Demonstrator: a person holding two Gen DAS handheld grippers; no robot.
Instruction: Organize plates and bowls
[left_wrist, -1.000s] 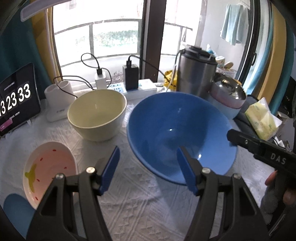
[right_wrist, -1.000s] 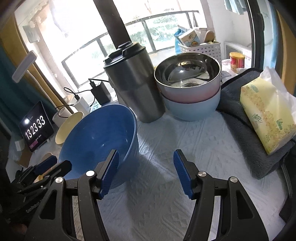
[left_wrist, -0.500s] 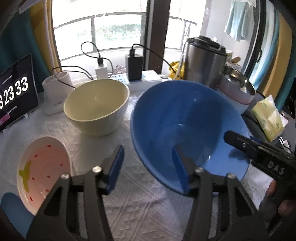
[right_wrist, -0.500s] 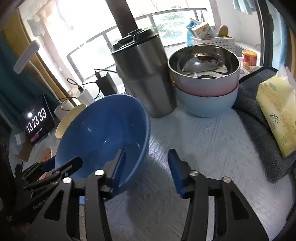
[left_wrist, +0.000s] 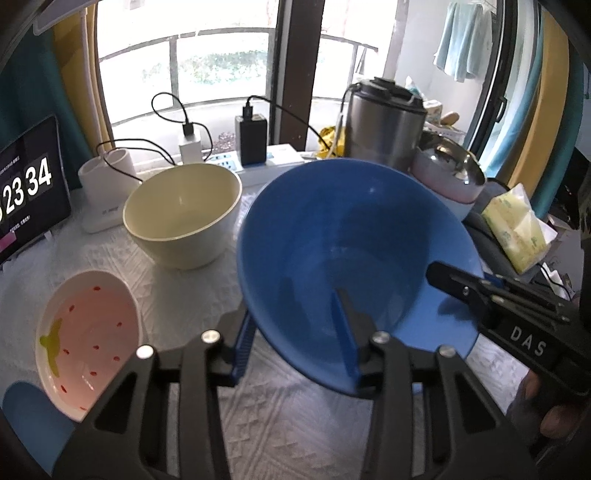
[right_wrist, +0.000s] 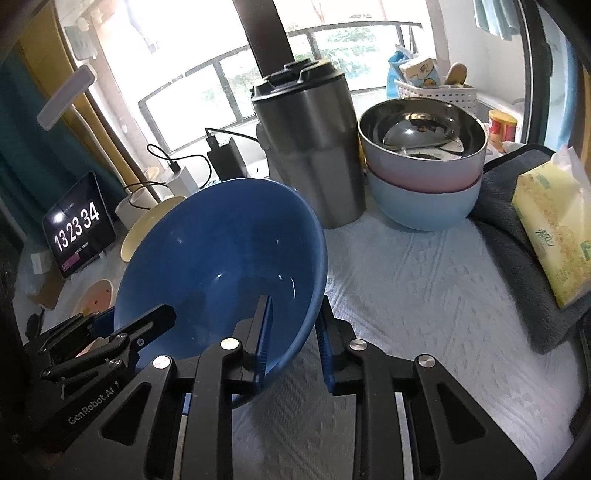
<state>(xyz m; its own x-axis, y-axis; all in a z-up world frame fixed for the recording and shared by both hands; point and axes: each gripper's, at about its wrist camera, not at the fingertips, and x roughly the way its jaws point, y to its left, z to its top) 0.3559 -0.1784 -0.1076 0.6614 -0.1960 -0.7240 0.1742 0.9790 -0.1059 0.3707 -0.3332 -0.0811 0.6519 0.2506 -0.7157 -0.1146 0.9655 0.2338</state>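
A large blue bowl (left_wrist: 343, 240) is held tilted above the white tablecloth, gripped on two sides of its rim. My left gripper (left_wrist: 295, 339) is shut on its near rim, one finger inside and one outside. My right gripper (right_wrist: 291, 332) is shut on the opposite rim of the blue bowl (right_wrist: 221, 266) in the same way; it shows in the left wrist view (left_wrist: 480, 291) at the right. A cream bowl (left_wrist: 181, 214) stands behind left. A pink strawberry dish (left_wrist: 88, 332) lies front left. A steel bowl in a pink bowl in a light blue bowl (right_wrist: 424, 166) is stacked at back right.
A steel tumbler (right_wrist: 306, 147) stands just behind the blue bowl. A tablet clock (left_wrist: 26, 192), chargers and a power strip (left_wrist: 251, 147) line the window side. A yellow tissue pack (right_wrist: 554, 221) lies on a grey towel at the right. A small blue item (left_wrist: 33, 424) is at front left.
Both grippers closed on the blue bowl's rim, one on each side, and the bowl has been lifted and tilted off the cloth.
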